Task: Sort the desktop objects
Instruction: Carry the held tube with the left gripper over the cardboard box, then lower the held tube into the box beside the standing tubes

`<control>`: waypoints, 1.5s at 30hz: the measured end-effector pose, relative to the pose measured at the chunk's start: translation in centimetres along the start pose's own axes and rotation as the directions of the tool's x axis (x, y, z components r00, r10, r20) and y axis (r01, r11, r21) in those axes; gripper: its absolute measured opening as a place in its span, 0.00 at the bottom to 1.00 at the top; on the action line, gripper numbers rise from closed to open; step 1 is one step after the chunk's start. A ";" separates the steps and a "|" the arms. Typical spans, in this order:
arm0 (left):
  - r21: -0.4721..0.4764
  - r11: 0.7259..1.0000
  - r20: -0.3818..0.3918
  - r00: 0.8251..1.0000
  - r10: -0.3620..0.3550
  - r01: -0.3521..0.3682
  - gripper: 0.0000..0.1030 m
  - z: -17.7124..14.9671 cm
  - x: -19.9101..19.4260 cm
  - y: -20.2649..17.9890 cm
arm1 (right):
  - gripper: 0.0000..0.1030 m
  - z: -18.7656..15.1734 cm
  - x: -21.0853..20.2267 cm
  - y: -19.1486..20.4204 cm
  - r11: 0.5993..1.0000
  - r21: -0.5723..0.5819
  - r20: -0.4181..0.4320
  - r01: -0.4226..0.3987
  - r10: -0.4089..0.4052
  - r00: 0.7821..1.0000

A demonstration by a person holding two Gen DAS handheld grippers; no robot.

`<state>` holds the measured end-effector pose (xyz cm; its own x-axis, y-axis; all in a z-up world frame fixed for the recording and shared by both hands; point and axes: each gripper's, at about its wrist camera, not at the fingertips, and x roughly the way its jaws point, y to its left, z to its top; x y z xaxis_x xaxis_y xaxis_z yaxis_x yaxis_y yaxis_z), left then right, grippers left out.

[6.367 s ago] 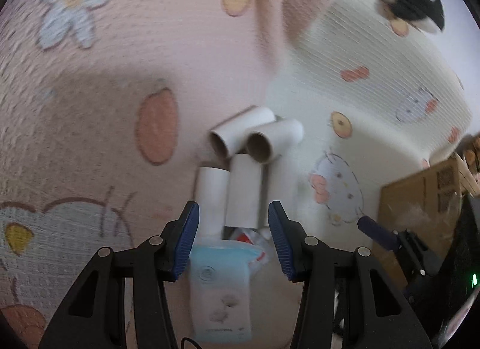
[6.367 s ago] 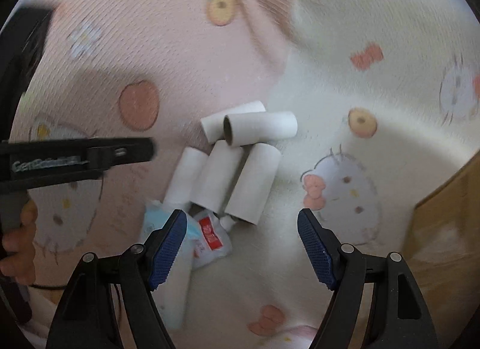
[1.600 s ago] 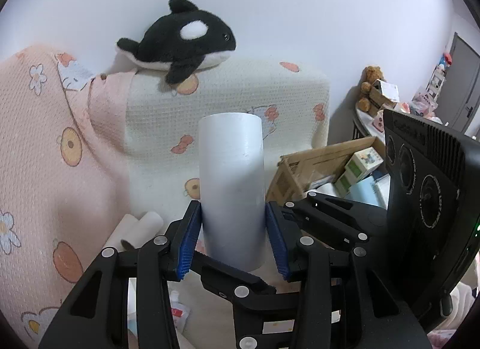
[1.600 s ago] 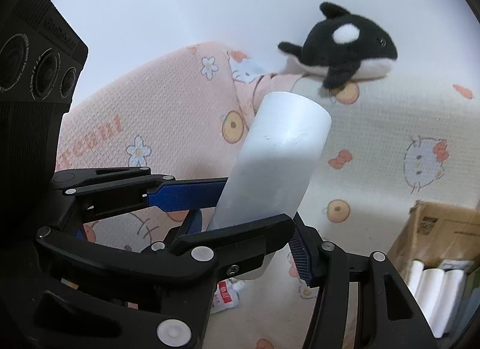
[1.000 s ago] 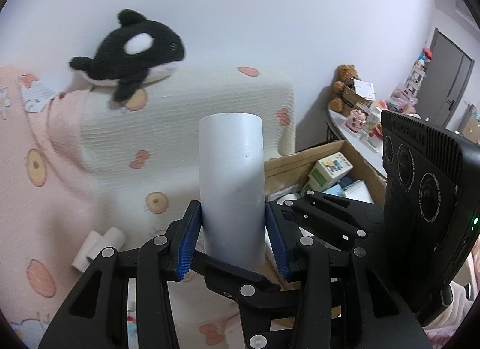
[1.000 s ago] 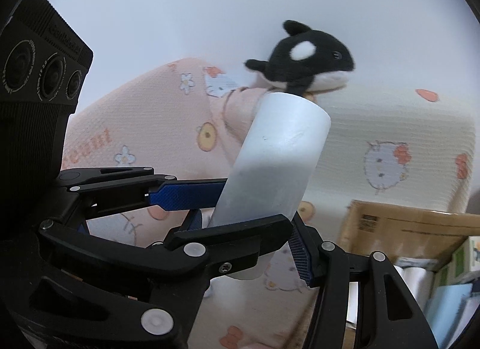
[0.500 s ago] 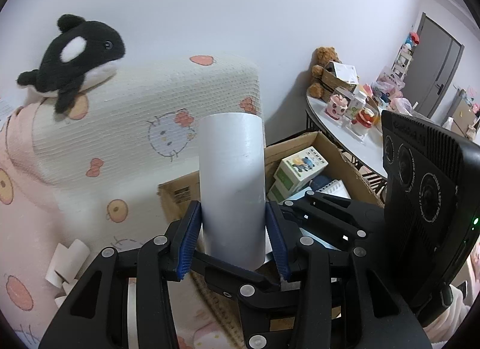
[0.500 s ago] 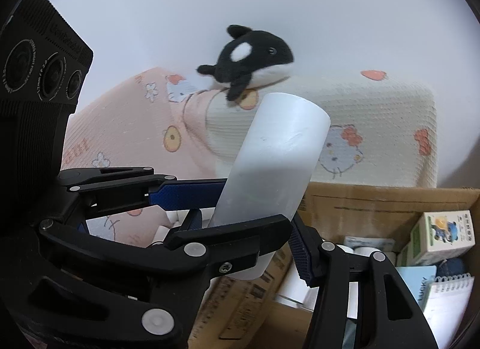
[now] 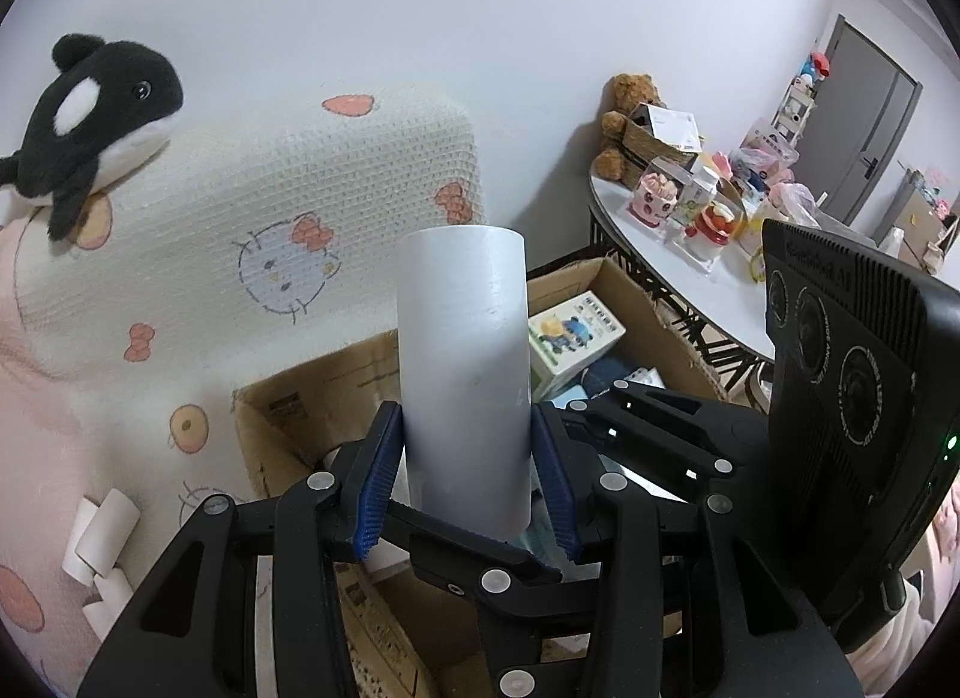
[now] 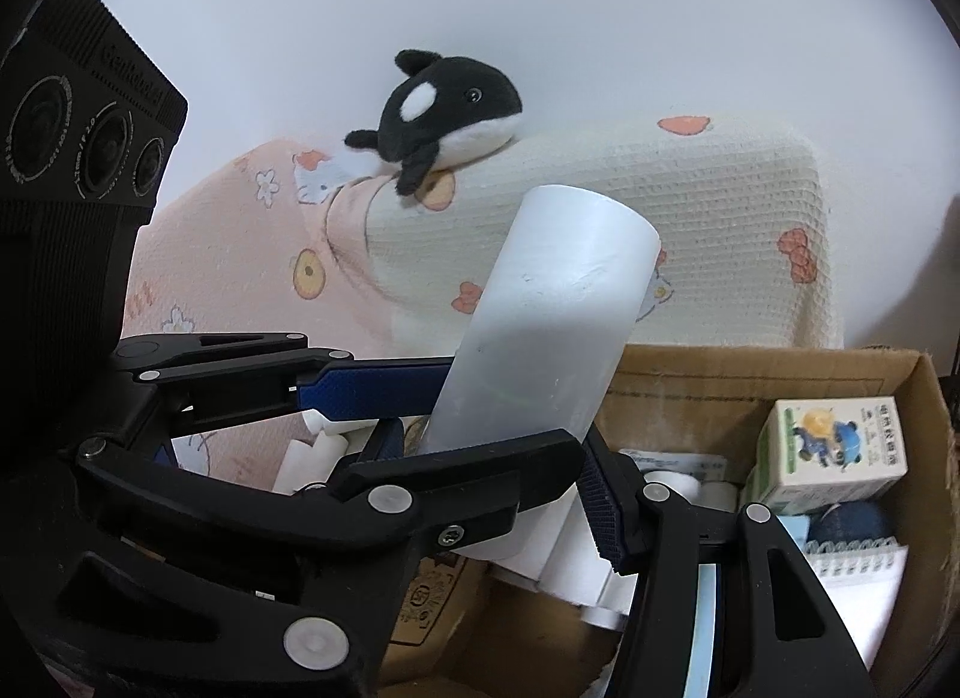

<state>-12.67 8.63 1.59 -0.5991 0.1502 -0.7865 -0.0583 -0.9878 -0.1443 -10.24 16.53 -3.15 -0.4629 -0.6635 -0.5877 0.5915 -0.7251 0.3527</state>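
A white cardboard tube (image 9: 462, 350) stands upright between the blue pads of my left gripper (image 9: 465, 482), which is shut on its lower part. My right gripper (image 10: 492, 476) is shut on the same tube (image 10: 558, 302) near its bottom end, crossing the left one; one of its black fingers (image 9: 480, 548) lies across the tube's base. The left gripper's blue finger (image 10: 372, 392) reaches in from the left. The tube hangs over the near corner of an open cardboard box (image 9: 324, 374). Two more white tubes (image 9: 102, 524) lie on the blanket at the lower left.
The box (image 10: 720, 380) holds white rolls (image 10: 576, 572), a cartoon carton (image 10: 834, 446) and a spiral notebook (image 10: 858, 572). An orca plush (image 10: 444, 110) sits on the blanket-covered backrest. A round white table (image 9: 690, 284) with small items and a teddy bear (image 9: 624, 122) stands to the right.
Both grippers have carried the tube to the right and slightly down, from over the blanket to over the cardboard box. The grips on the tube look the same.
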 end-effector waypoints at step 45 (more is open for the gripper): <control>-0.371 0.928 -0.335 0.925 -0.180 0.047 0.46 -3.2 12.2 3.8 | 0.51 -2.4 3.2 -4.3 0.993 -0.086 -0.384 0.079 -0.106 0.917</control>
<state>-17.64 6.85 -10.43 -0.2763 0.3307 -0.9024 0.2138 -0.8943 -0.3932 -12.69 17.95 -8.25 -0.2341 -0.4614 -0.8558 0.6077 -0.7565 0.2416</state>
